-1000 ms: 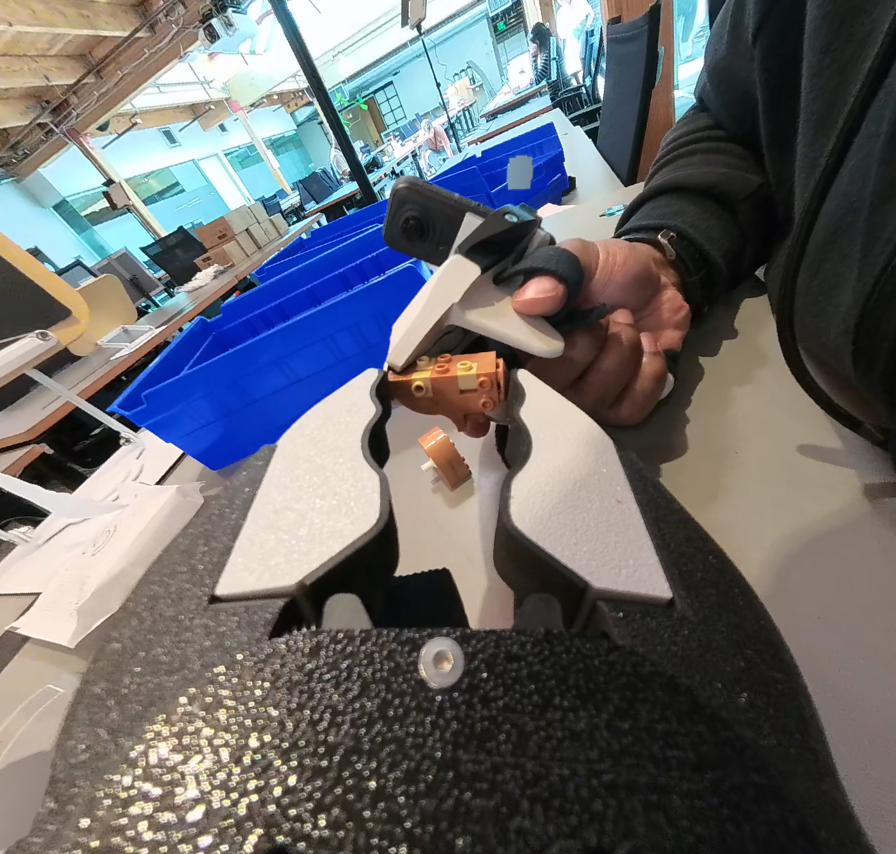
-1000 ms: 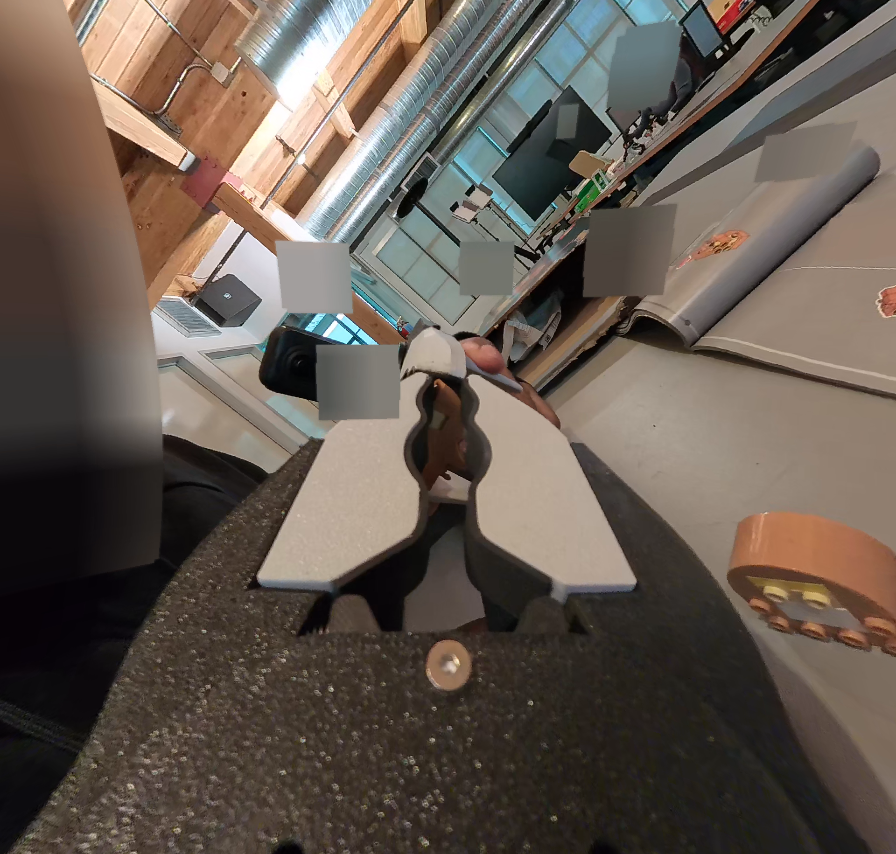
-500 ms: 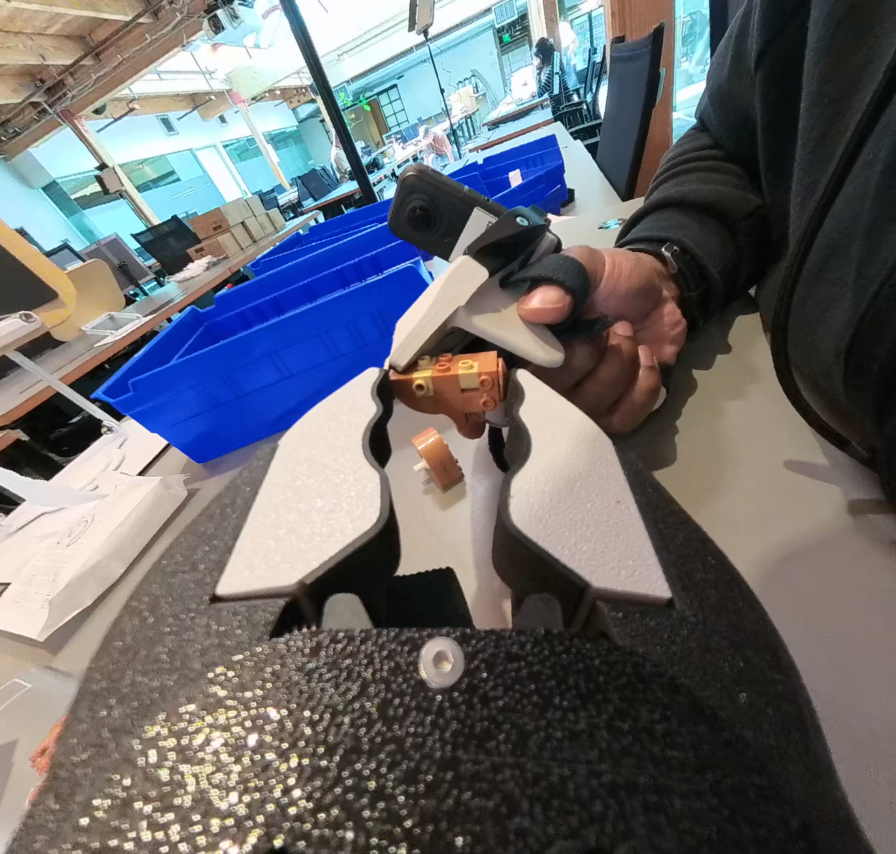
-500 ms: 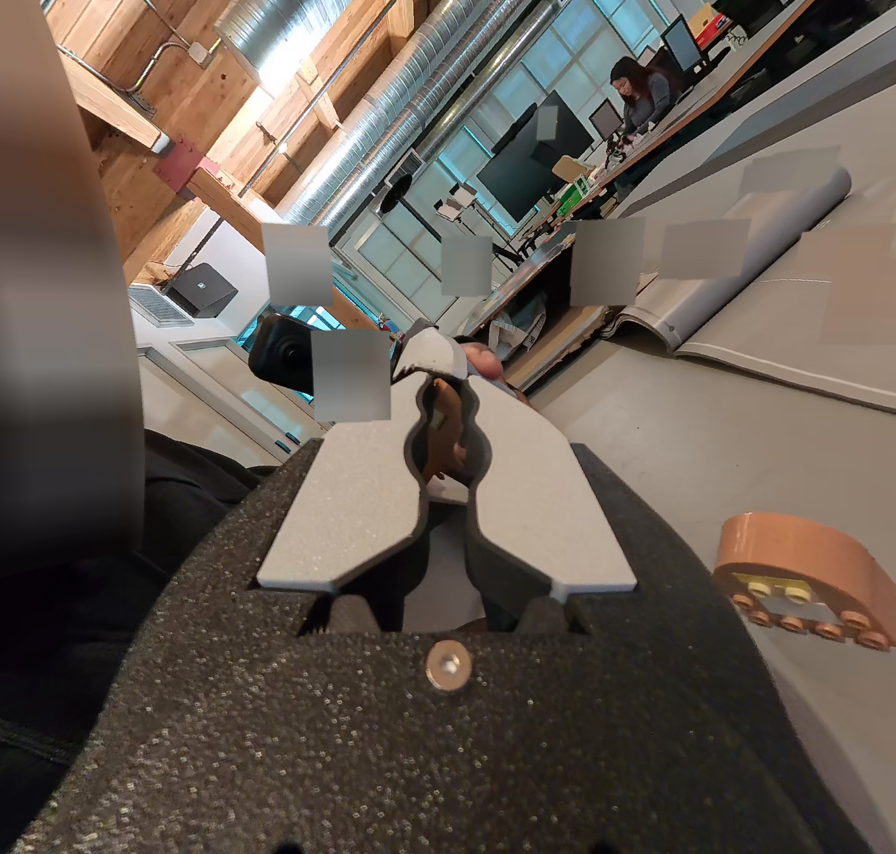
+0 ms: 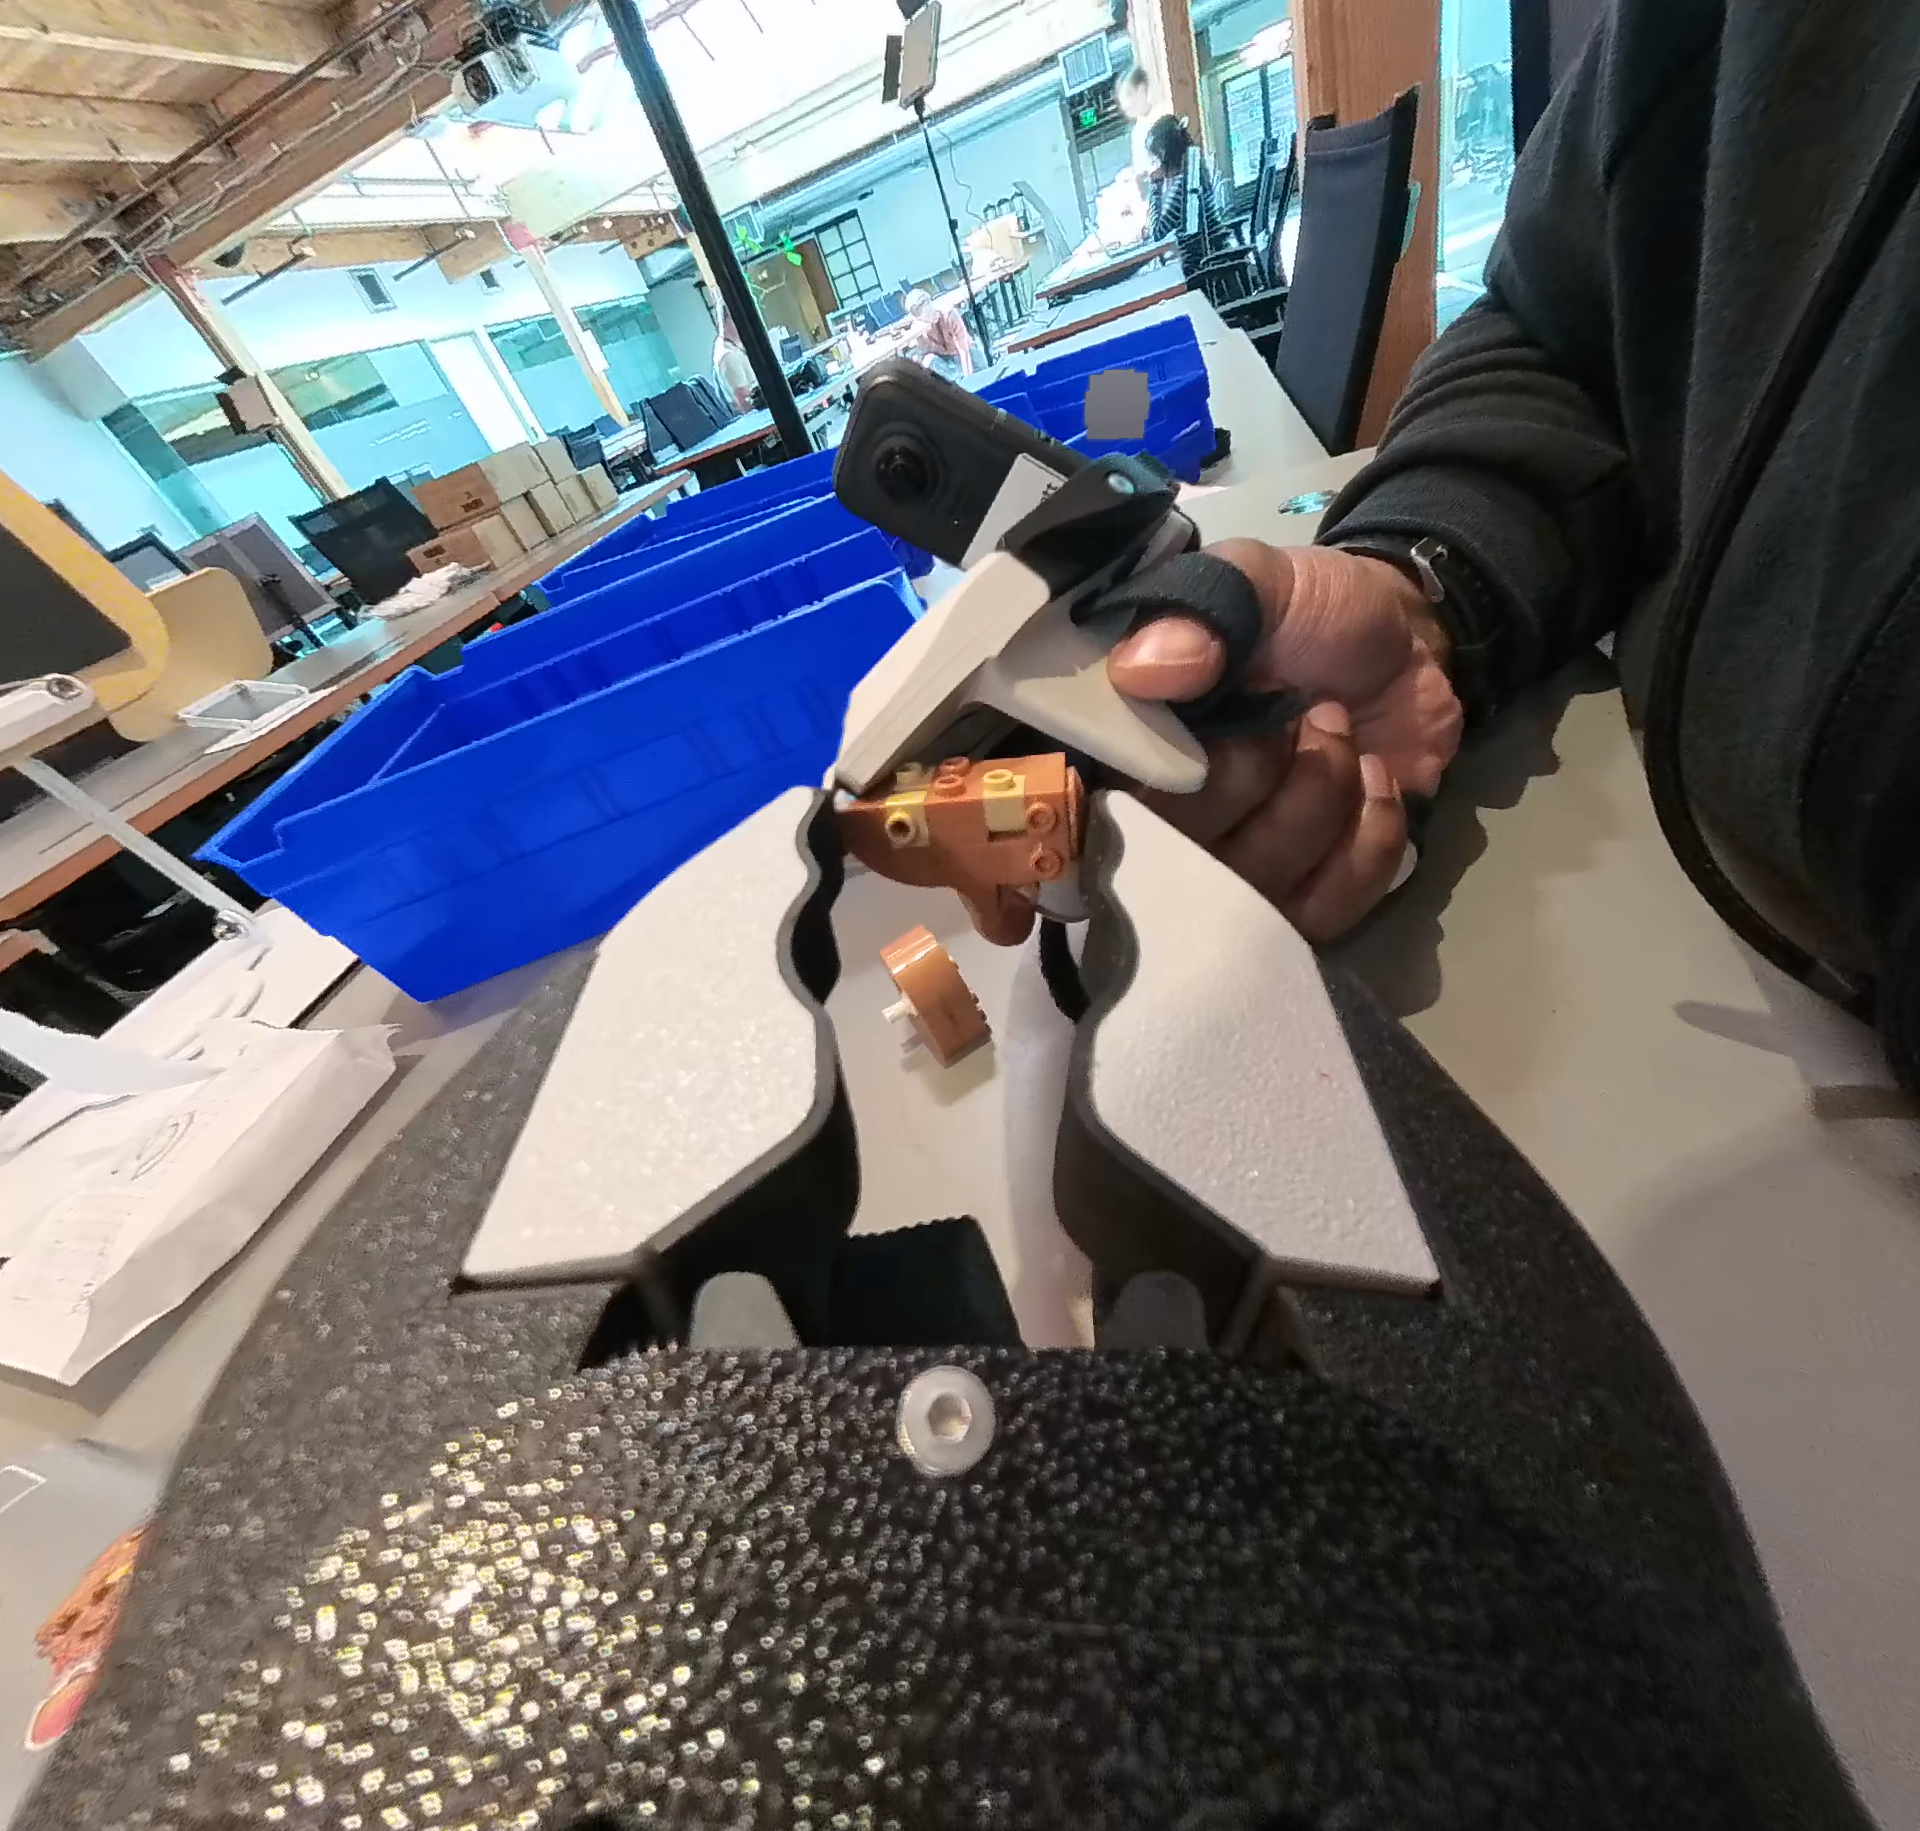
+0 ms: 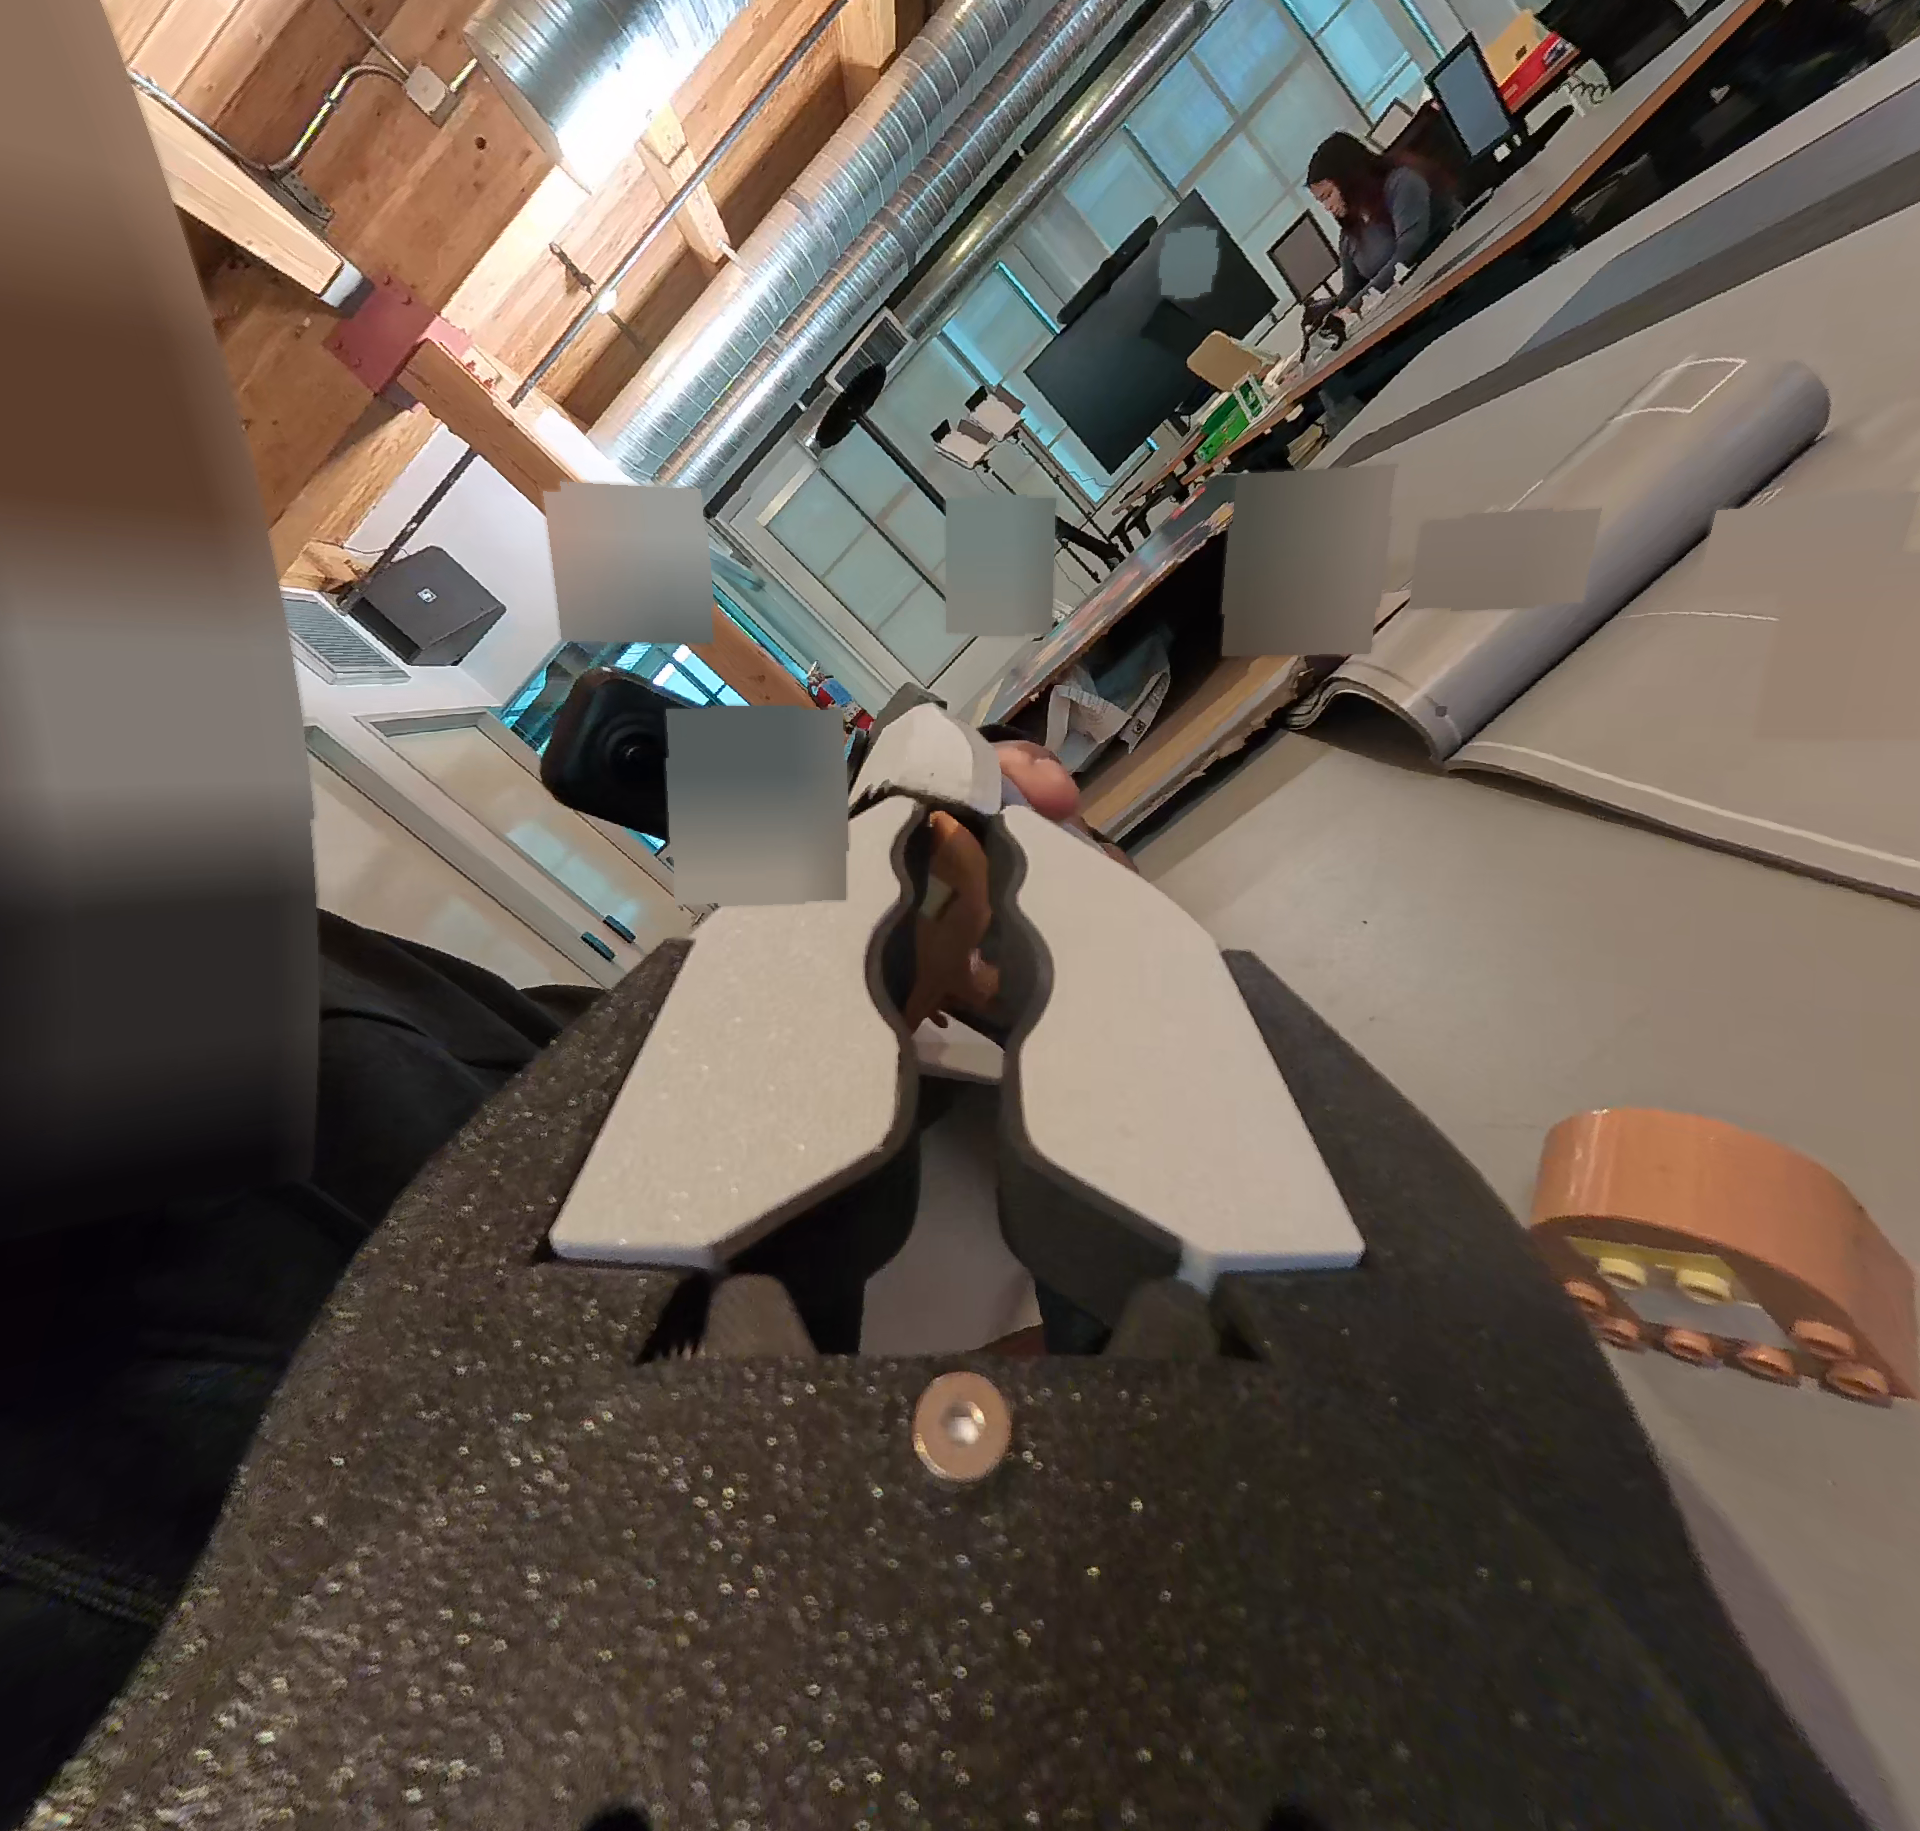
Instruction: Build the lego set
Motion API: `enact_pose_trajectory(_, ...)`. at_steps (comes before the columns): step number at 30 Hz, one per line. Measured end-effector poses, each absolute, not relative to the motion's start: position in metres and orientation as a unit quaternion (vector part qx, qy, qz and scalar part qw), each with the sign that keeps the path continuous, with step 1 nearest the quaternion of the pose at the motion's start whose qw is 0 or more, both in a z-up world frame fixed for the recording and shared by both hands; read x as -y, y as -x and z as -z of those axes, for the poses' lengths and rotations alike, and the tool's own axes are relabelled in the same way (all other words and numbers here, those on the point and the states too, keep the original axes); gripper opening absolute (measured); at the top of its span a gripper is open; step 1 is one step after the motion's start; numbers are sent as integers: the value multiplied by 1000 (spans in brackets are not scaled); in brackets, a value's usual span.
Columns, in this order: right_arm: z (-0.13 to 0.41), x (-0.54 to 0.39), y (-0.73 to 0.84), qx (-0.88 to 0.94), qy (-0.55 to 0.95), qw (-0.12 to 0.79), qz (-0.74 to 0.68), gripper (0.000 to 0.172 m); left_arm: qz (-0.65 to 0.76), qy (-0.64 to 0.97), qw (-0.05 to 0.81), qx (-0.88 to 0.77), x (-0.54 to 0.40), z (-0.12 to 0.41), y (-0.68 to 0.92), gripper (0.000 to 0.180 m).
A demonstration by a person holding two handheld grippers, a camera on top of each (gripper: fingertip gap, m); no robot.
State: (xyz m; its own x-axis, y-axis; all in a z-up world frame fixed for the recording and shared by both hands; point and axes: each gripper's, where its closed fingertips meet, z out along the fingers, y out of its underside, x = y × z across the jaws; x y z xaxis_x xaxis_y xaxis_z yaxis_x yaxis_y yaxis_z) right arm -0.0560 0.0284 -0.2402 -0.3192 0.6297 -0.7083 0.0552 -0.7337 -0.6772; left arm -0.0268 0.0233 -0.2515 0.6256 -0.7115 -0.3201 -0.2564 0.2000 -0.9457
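Where camera label shows, writing unreadable (image 5: 1029,495).

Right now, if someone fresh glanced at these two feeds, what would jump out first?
First, the brown studded brick piece held in mid-air between both grippers: the left gripper spans it with wide jaws while the right gripper pinches it from the far side. Next, the row of blue bins behind it, a small brown wheel-like part on the grey table, and a larger rounded brown piece at right.
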Motion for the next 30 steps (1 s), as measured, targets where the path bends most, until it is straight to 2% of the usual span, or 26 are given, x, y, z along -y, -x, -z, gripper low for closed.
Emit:
enact_pose_trajectory(13, 232, -43, 51, 326, 539, 234, -741, 21, 194, 616, 670, -366, -26, 246, 35, 45)
enact_pose_trajectory(19, 231, -30, 51, 424, 512, 286, -690, 31, 226, 634, 667, -319, -33, 242, 51, 44)
enact_pose_trajectory(30, 241, -20, 52, 492, 495, 311, -645, 31, 235, 640, 655, -326, -30, 244, 46, 44)
